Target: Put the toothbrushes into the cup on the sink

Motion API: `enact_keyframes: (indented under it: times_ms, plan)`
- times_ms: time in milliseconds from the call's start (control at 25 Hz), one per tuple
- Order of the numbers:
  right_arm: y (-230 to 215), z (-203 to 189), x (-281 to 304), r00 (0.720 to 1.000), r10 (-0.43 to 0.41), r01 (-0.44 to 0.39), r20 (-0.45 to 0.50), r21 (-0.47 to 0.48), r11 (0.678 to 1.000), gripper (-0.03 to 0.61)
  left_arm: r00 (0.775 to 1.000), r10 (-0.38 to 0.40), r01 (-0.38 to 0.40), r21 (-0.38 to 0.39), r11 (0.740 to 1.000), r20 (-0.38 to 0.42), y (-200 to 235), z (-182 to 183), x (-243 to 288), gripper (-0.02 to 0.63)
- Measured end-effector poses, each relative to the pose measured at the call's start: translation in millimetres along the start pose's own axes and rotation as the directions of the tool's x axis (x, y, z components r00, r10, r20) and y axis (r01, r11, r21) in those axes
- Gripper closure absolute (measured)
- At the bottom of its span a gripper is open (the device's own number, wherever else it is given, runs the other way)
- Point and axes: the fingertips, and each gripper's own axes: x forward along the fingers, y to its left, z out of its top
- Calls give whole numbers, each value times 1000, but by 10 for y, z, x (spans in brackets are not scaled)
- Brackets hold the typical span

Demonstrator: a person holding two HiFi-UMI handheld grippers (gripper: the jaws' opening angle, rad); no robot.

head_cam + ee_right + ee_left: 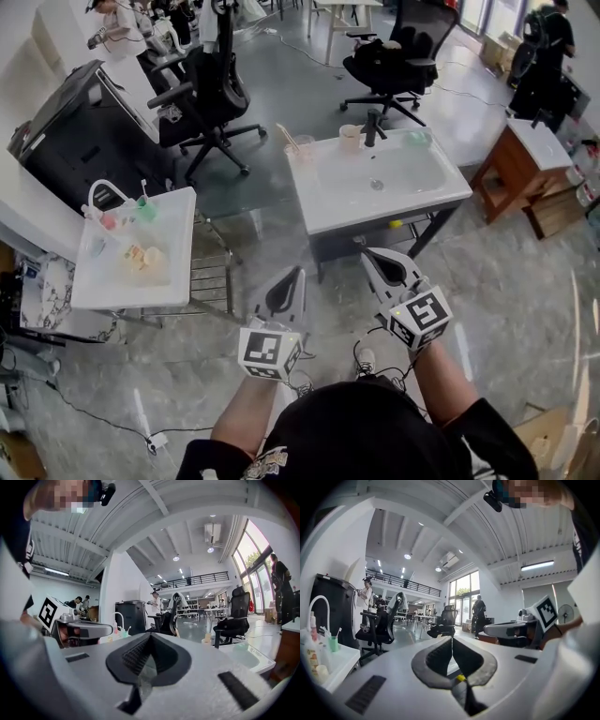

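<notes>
A white sink (412,192) stands ahead of me with a dark faucet (373,127) at its back edge. A beige cup (350,138) sits left of the faucet. At the sink's far left corner a clear cup (302,150) holds a pale toothbrush (286,136) that leans left. A green cup (145,208) with a toothbrush in it stands on the white basin table (178,281) to the left. My left gripper (298,273) and right gripper (367,253) are short of the sink's near edge, both shut with nothing in them. The gripper views show the left jaws (451,639) and the right jaws (150,636) pressed together.
Bottles and small items crowd the left basin beside a curved white tap (105,190). A black machine (80,122) stands further left. Office chairs (211,89) are behind the sink, and a wooden cabinet (530,164) is at the right. People are at the far back.
</notes>
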Motion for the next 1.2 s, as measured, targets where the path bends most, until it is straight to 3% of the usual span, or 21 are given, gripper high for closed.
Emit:
enact_keyframes:
  times_ms: [480,1200]
  plan:
    - [233,-202,-276,993,-111,113,-43,35,993,572,995,-97,96,-23,995,-18,-53,-116,-188,607]
    - [323,-219,-284,993,-114,115,-30,51,992,574,994,-105,105,-1,994,-29,-49,-92,-322,607]
